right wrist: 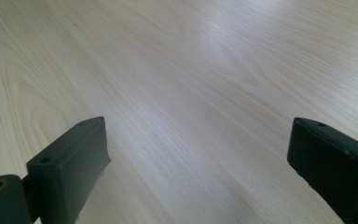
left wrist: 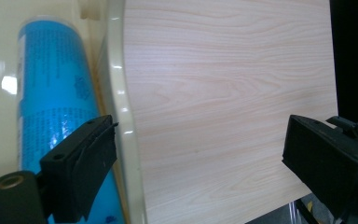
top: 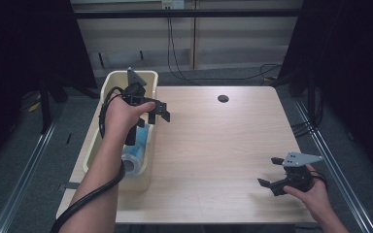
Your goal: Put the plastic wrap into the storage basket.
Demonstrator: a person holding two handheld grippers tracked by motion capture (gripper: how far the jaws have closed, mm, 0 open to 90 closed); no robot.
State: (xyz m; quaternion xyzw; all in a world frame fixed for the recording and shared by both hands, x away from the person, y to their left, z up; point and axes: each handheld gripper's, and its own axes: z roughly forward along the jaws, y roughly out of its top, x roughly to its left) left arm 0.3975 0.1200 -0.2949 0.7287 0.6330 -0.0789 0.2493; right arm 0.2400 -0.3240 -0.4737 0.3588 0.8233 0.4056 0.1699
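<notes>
Hovering left gripper (top: 158,113) wide, empty | left gripper view: blue tube (left wrist: 51,93), probably printed | right gripper (top: 271,173) wide

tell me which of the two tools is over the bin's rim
The left tool, at the cream bin on the table's left edge, with the blue tube lying inside. The right tool is far off, above bare tabletop.

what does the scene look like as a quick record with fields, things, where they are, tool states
surface: wooden table
bin: cream tub at the table's left edge
contents: blue tube lying on its side in the tub
left tool: open, nothing between its jaws, above the tub's right rim
right tool: open, nothing held, low over the table's near right corner
other: dark round hole near the table's far edge
</notes>
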